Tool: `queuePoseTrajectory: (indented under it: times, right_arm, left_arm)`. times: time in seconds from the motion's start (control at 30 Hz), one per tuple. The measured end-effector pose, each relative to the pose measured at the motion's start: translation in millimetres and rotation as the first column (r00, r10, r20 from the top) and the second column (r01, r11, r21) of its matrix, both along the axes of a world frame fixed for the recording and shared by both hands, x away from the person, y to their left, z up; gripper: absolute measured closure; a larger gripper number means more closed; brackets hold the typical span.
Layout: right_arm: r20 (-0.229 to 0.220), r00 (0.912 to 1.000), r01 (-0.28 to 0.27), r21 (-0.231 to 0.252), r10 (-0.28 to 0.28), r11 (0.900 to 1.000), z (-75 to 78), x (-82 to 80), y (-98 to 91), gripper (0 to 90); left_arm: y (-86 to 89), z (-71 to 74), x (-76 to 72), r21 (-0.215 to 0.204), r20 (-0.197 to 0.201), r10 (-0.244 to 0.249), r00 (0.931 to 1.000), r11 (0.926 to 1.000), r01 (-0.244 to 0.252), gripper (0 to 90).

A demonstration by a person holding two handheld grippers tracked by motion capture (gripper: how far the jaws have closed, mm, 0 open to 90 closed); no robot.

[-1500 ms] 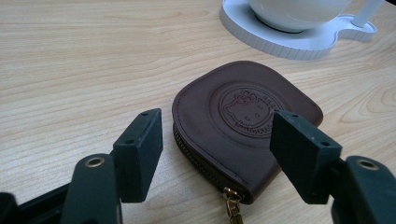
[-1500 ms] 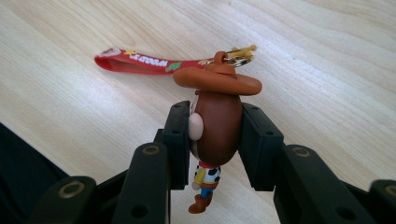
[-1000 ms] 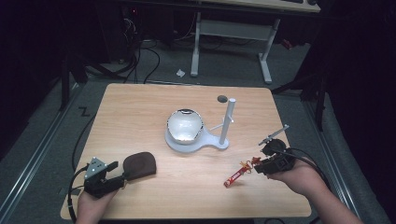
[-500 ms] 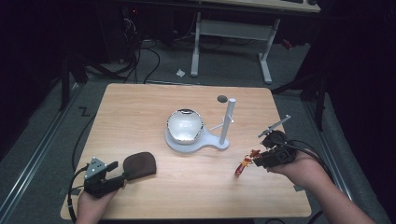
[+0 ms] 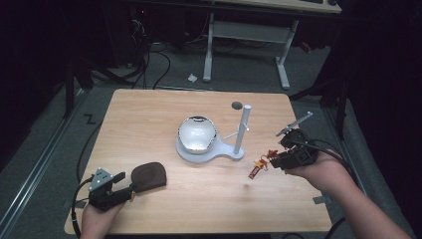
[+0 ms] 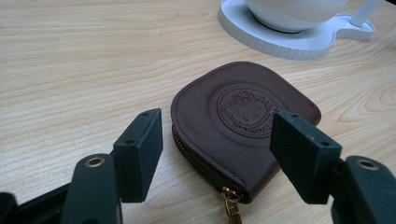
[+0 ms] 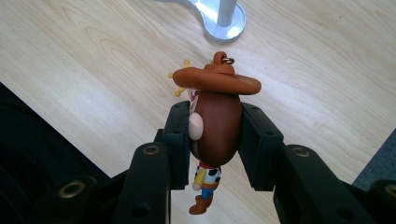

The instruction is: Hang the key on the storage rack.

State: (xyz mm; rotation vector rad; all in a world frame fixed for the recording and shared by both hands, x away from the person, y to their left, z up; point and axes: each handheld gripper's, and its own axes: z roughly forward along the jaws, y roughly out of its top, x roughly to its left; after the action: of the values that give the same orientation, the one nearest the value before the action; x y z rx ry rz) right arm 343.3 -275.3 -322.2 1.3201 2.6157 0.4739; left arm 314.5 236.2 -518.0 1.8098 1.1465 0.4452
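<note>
Cowboy figure keychain (image 7: 215, 122) hangs above the desk (image 5: 149, 119) near its right side, clamped at the head between the jaws of our right claw (image 5: 274, 160) (hat and metal ring point toward the post of the white stand (image 5: 240, 130)). Our left claw (image 6: 219, 154) rests near the desk's front left corner with its jaws spread wide on either side of a brown leather coin pouch (image 6: 240, 121), which lies flat, zipper pull toward us. A shiny bowl (image 5: 197, 133) sits on the stand's base.
</note>
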Motion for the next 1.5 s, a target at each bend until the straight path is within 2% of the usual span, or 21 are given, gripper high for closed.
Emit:
queuePoseTrajectory:
  times: [0.47, 0.6, 0.9, 1.5]
  right_arm:
    - [0.011, 0.9999, -0.011, -0.004, 0.011, 0.9999, 10.5, 9.3, 8.5, 66.6]
    - [0.011, 0.9999, -0.011, -0.005, 0.011, 0.9999, 12.2, 13.3, 11.7, 66.7]
    - [0.027, 0.9995, -0.017, 0.0, 0.017, 0.9999, 19.1, 21.1, 18.5, 66.7]
    - [0.048, 0.998, -0.042, -0.001, 0.042, 0.9991, 33.8, 35.1, 33.5, 66.6]
  left_arm:
    - [2.8, 1.5, 1.7, -0.007, 0.018, 0.018, 0.9997, 0.9998, -0.018, 33.8]
    - [1.8, 1.7, -0.6, 0.016, 0.02, 0.008, 0.9998, 0.9998, -0.009, 33.4]
    - [5.8, 3.0, -2.8, -0.003, 0.027, 0.006, 0.9996, 1.0, -0.006, 29.6]
    - [6.7, 2.3, -2.3, 0.003, 0.025, 0.001, 0.9997, 1.0, -0.001, 29.7]
